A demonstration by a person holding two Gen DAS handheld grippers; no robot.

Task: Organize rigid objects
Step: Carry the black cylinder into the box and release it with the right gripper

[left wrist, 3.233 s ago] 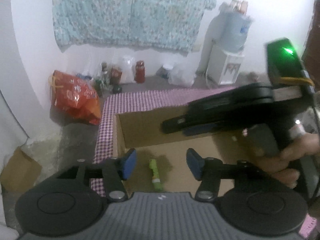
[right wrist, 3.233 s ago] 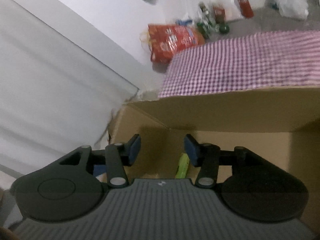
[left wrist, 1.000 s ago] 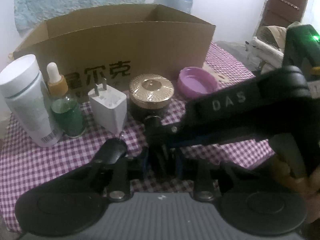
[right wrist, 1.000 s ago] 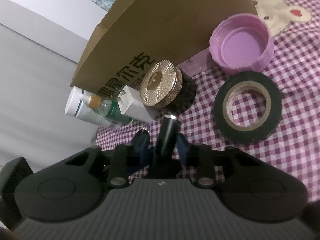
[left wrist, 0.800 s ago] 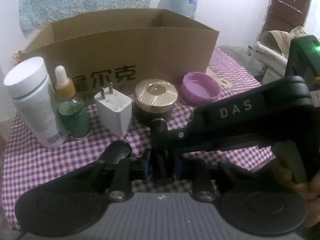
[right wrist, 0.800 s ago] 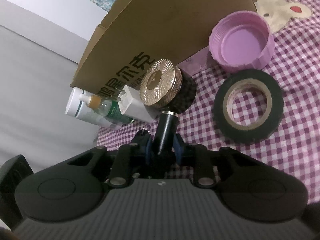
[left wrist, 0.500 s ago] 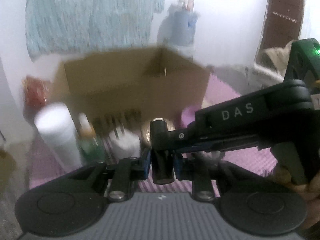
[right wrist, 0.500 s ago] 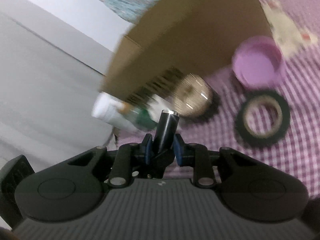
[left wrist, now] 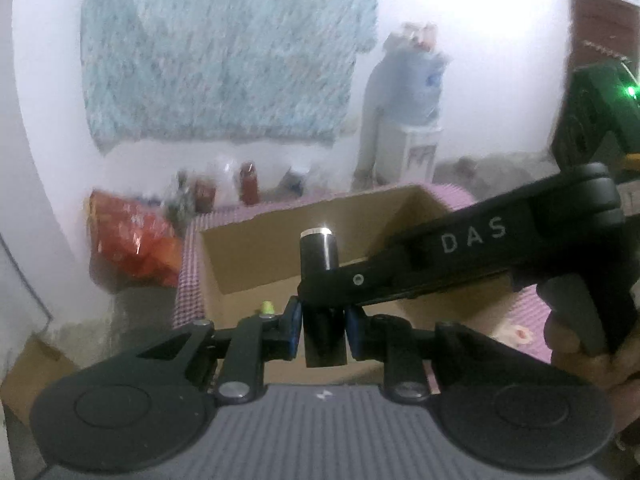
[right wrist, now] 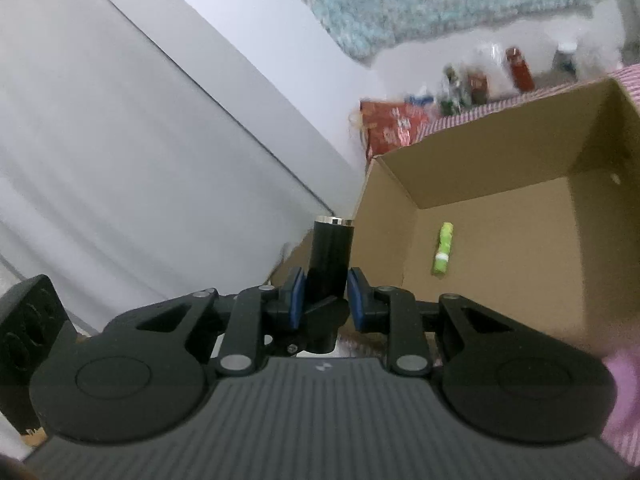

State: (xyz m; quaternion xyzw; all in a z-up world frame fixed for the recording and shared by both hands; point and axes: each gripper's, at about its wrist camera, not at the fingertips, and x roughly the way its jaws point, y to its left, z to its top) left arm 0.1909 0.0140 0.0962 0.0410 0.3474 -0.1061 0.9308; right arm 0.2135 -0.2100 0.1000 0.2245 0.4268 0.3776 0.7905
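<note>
black cylinder [left wrist: 320, 276] clamped btwn 2 hand-held grippers [left wrist: 323, 322]

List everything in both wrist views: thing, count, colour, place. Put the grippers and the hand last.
Black cylinder: one, black with silver cap, clamped by both grippers.
Cardboard box: one, brown, open, on the checked cloth.
Green tube: one, lime green, lying on the box floor.
Checked cloth: one, purple and white, under the box.
Red bag: one, on the floor left of the box.
Jars and bottles: several, blurred, by the far wall.
Water dispenser: one, white and blue, far corner.
Patterned cloth: one, pale blue, on the wall.
Left gripper: shut on the cylinder.
Right gripper: shut on the cylinder.
Hand: one, gripping the right gripper's handle.
</note>
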